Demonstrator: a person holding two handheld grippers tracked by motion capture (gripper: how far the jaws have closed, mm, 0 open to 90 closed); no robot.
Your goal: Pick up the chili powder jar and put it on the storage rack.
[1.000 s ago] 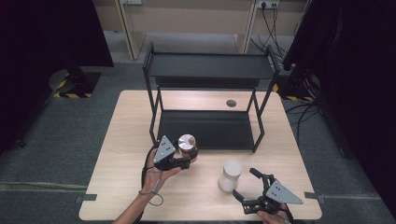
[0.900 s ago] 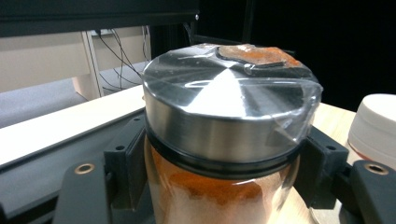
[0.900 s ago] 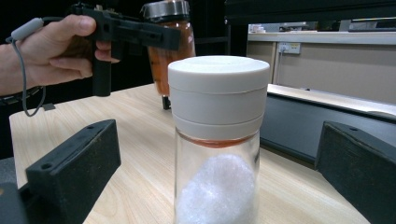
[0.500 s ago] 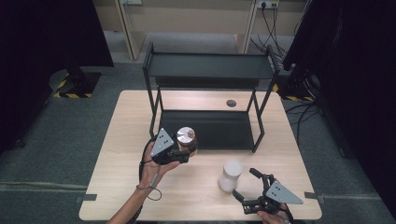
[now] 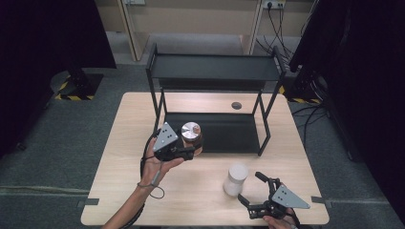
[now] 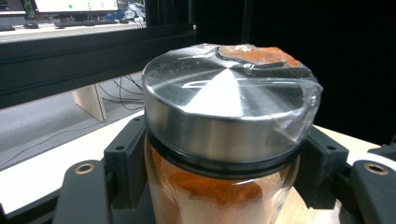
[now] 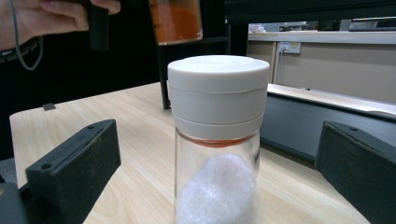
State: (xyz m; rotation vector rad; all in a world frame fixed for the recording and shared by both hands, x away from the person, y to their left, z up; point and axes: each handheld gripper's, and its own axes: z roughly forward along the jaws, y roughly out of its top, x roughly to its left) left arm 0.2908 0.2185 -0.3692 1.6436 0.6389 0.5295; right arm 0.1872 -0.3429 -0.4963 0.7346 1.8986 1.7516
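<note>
Jaws of the left gripper (image 5: 188,151) are closed tight on a glass jar (image 5: 191,137) full of orange powder, one black jaw on each side of the glass just under its shiny metal lid (image 6: 224,109). A bit of clear torn plastic (image 6: 299,105) sticks up from the lid's far side. The jar is held up in the air, above the wooden table (image 5: 119,162). Just past it is the front edge of a black metal rack (image 5: 215,71), and the rack's low shelf (image 5: 229,131) lies right behind the jar. The left hand (image 5: 157,164) holds this gripper from below, palm up, with the forearm coming in from the bottom edge.

The right gripper (image 5: 249,188) has its jaws spread wide with nothing in them. Between them, not touching either jaw, a glass jar of white grains (image 7: 217,140) with a white cap (image 7: 218,95) stands upright on the table. The rack stands well beyond it. The right hand sits low at the table's near edge, mostly hidden.
</note>
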